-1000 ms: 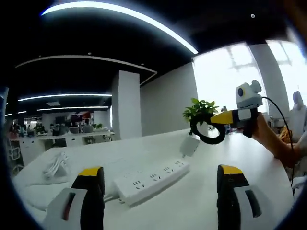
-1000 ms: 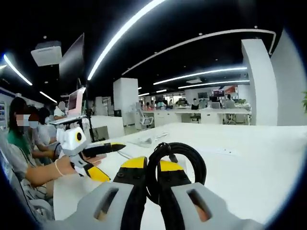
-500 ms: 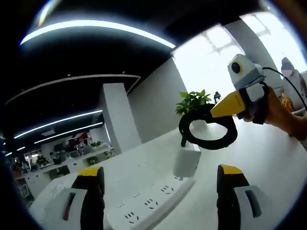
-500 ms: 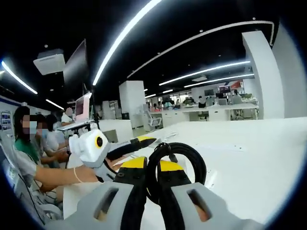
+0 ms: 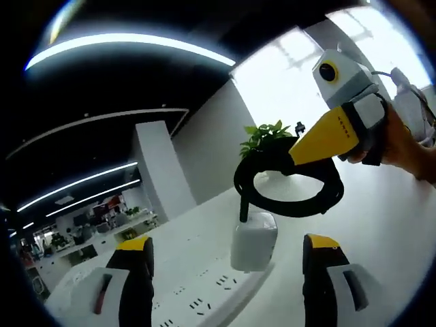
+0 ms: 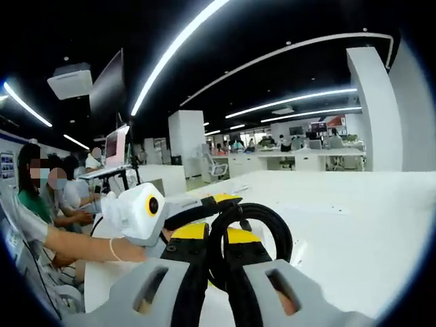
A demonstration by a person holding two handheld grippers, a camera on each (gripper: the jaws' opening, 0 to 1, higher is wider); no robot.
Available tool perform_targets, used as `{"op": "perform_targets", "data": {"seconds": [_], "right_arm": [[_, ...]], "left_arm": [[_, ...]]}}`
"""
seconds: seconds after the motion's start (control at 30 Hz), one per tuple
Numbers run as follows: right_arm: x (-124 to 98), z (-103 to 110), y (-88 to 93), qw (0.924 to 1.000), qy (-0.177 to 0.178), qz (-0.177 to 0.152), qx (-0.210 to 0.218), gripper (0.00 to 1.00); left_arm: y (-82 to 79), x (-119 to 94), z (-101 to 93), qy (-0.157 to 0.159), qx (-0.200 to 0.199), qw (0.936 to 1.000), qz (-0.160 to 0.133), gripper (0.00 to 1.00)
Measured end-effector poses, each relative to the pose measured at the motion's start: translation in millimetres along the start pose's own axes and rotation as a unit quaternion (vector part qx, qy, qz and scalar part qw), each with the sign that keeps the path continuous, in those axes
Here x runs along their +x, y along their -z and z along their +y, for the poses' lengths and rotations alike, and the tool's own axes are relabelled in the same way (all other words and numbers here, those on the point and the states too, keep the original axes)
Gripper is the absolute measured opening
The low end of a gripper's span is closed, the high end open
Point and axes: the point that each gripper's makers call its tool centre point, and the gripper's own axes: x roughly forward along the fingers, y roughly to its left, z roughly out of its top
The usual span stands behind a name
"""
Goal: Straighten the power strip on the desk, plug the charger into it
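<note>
Charger (image 5: 253, 240) above half-cropped power strip (image 5: 204, 305)

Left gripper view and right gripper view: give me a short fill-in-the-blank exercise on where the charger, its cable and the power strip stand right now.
1. The right gripper is shut on the coiled black ____ of the charger.
2. The white charger hangs above the ____ lying on the desk.
3. The left gripper has its jaws ____, holding nothing.
4. Behind the coil stands a green potted ____.

Missing words: cable; power strip; open; plant
</note>
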Motion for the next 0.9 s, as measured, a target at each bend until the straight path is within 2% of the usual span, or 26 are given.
{"op": "perform_targets", "data": {"seconds": [0.07,0.2,0.33,0.43,0.63,0.9], "right_arm": [[-0.2,0.1,0.3,1.0000,0.000,0.000,-0.001,0.05],[-0.6,0.2,0.2,1.0000,-0.002,-0.001,-0.001,0.05],[-0.4,0.0,0.6,1.0000,-0.003,-0.001,-0.001,0.05],[0.1,0.9,1.1,1.0000,-0.005,0.000,-0.002,0.05],[1.0,2.7,2.9,1.0000,-0.006,0.002,-0.004,0.05],[1.7,2.5,3.4,1.0000,-0.006,0.002,-0.001,0.05]], "left_arm": [[-1.7,1.5,-1.5,0.000,-0.004,1.0000,-0.005,0.89],[-1.2,1.7,-1.7,-0.004,-0.005,1.0000,-0.006,0.78],[1.6,2.5,-5.7,0.002,-0.011,0.9999,-0.004,0.77],[3.8,3.3,-10.1,0.005,-0.002,1.0000,0.000,0.71],[-1.4,3.8,-14.9,0.019,-0.013,0.9996,-0.017,0.60],[3.3,4.3,-18.7,0.026,-0.012,0.9996,-0.007,0.47]]}}
